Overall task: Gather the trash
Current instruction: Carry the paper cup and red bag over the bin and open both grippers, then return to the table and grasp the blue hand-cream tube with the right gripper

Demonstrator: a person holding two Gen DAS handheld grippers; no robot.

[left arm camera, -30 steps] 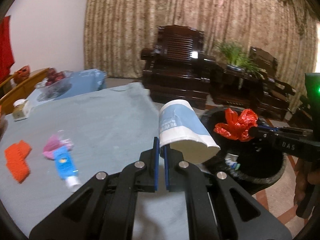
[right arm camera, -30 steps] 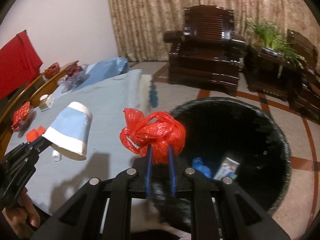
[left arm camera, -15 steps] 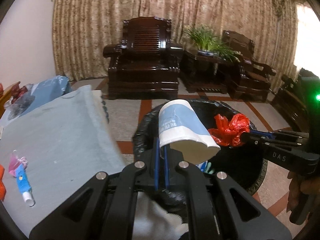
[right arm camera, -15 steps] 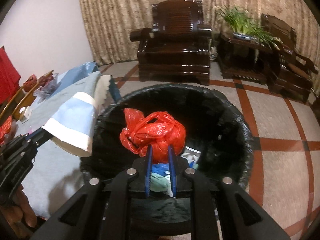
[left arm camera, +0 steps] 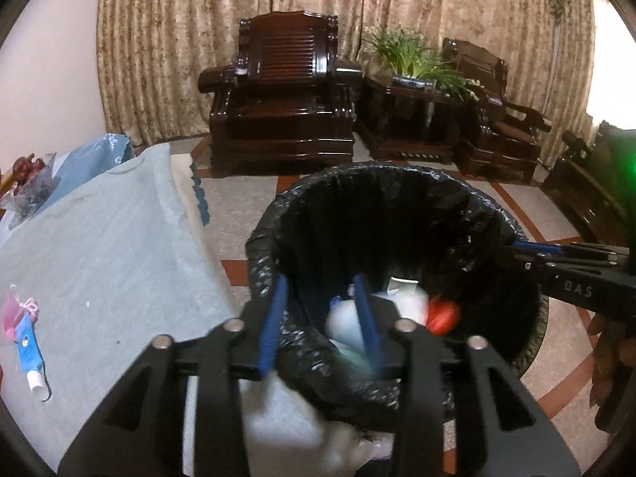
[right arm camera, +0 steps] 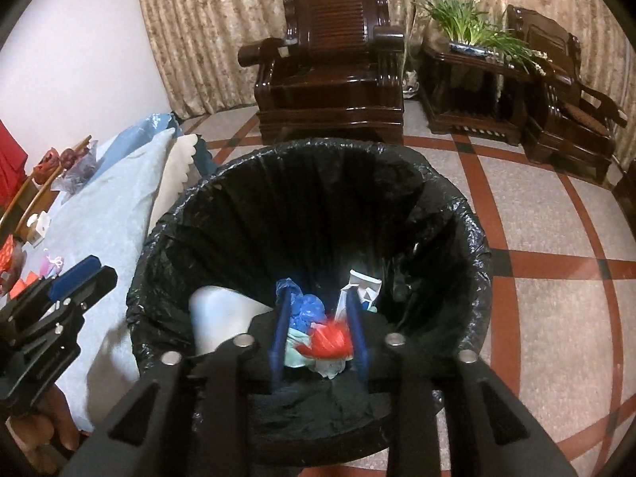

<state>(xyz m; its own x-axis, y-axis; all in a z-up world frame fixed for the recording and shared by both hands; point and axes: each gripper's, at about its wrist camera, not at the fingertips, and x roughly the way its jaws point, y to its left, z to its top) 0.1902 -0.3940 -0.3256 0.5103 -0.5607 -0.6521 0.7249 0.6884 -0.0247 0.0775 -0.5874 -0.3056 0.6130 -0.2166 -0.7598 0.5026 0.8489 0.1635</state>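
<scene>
Both loads are gone from the jaws: left gripper (left arm camera: 321,318) and right gripper (right arm camera: 318,336) spreading, empty, while the blurred white paper cup (right arm camera: 222,318) and crumpled red plastic bag (right arm camera: 330,342) drop into the black-lined round bin (right arm camera: 457,214). Risk: low fingers snagging liner; blue tube (left arm camera: 30,353) remains on the grey-blue tablecloth (left arm camera: 111,246)

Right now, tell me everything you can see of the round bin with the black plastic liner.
The round bin with the black plastic liner stands upright on the tiled floor beside the cloth-covered table. Its crinkled glossy liner folds over the rim. Inside lie a white paper cup, a red plastic bag, blue and white scraps. Both grippers hang over its mouth, jaws opening, nothing between them.
</scene>
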